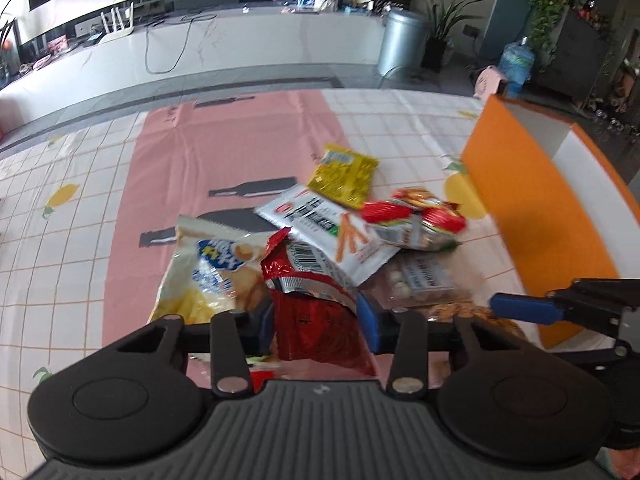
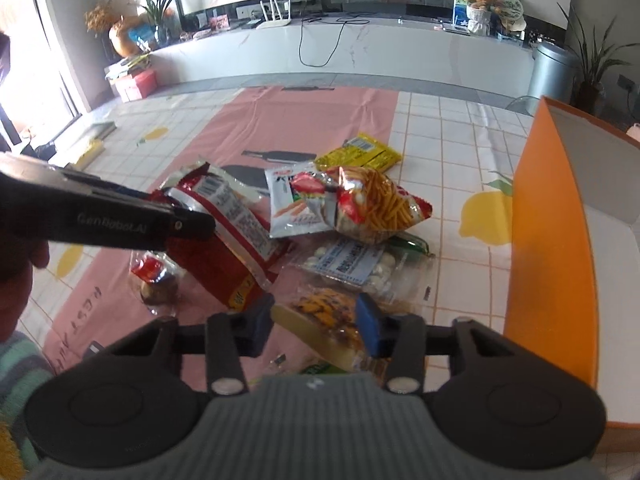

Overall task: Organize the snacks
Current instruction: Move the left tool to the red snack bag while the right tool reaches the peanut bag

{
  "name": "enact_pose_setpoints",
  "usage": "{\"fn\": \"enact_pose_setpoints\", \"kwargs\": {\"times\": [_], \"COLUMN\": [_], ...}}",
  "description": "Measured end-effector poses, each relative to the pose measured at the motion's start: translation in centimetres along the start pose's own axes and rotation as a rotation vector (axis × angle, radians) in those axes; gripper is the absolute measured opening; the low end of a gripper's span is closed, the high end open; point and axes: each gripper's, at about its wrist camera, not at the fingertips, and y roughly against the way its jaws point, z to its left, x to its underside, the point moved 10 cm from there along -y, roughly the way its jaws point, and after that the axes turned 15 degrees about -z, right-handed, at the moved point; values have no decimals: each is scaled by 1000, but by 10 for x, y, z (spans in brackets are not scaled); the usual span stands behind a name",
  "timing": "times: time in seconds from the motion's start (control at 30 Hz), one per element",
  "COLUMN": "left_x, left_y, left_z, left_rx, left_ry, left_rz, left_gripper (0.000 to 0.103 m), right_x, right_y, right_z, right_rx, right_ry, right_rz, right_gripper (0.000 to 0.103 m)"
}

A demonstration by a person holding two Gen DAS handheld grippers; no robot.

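A pile of snack packets lies on the tablecloth beside an orange box. My left gripper is shut on a red snack bag and holds it tilted above the pile; the bag also shows in the right wrist view, with the left gripper at its top. My right gripper is open, its jaws on either side of a yellow nut packet. In the left wrist view the right gripper's fingertip shows by the box.
A pale chip bag, a white stick-snack packet, a yellow packet, a strawberry-printed bag, a clear packet of white balls and a small wrapped snack lie around. The box stands at the right.
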Motion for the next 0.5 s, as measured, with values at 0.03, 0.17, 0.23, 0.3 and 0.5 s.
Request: {"fn": "enact_pose_setpoints", "kwargs": {"times": [0.03,0.17,0.23,0.3,0.5], "left_x": [-2,-6,-3,-1,10], "left_y": [2,1,-5,-14,-31], "left_z": [-5,-24,-27,-27,-25], "left_rx": [14,64,34,-1,-43], "left_ry": [7,34,32,37,35], "left_rz": [-12,-21,-14,-5,35], "left_gripper": [46,43,43,44,32], "right_x": [-1,-3,-5,-6,-3], "right_y": [2,8,9,9,11], "right_z": [-2,-13,-19,-22,-26], "right_rx": [-2,-6,-2,-12,-10], "right_ry": [-14,-97,-127,-133,-136], "right_rz": [-2,-10,-8,5,2], "right_gripper": [37,36,36,37,39]}}
